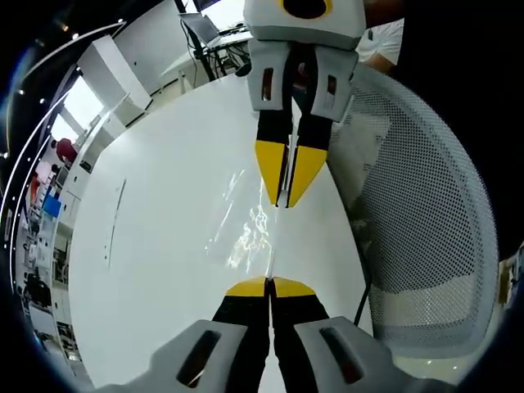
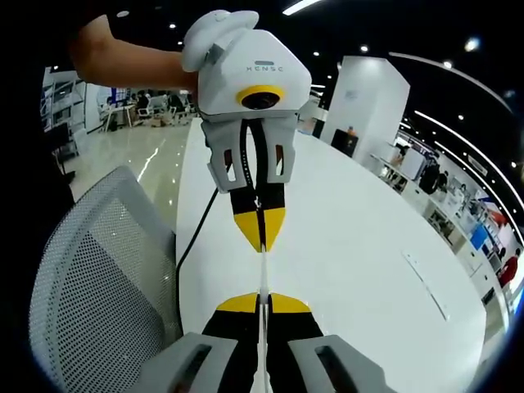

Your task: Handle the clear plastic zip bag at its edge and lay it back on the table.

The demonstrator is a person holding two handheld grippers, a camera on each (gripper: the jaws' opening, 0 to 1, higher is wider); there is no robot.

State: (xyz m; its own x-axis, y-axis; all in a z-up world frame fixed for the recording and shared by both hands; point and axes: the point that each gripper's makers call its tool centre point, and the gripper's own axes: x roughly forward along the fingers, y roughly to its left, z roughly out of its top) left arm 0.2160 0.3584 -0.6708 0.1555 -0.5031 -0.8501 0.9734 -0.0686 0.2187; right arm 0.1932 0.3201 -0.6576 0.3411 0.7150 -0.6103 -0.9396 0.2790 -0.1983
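Above the white tabletop (image 1: 164, 246), near its edge beside the mesh office chair (image 1: 426, 213), I have the clear plastic zip bag (image 1: 250, 225) stretched between both tools. My left hand-held gripper (image 1: 269, 284) has its yellow-tipped jaws pressed together on one edge of the bag, and the right hand-held gripper (image 1: 284, 192) faces it from the far side, likewise pinching the opposite edge. In the right gripper view the bag (image 2: 263, 274) reads as a thin taut line running from my right hand-held gripper (image 2: 262, 301) to the left hand-held gripper (image 2: 262, 237).

Judging from this, the bag hangs off the surface or barely grazes it; I cannot tell which, since the film is nearly invisible apart from its glare.

The risks I see: pulling the two grips further apart could tear the film or slip the edge out of one pinch. Releasing one side first could let the bag swing and fold over itself. Because we are close to the tabletop edge next to the chair, a careless release might drop it over the side. A dark cable (image 2: 192, 246) lies along that edge and could snag.
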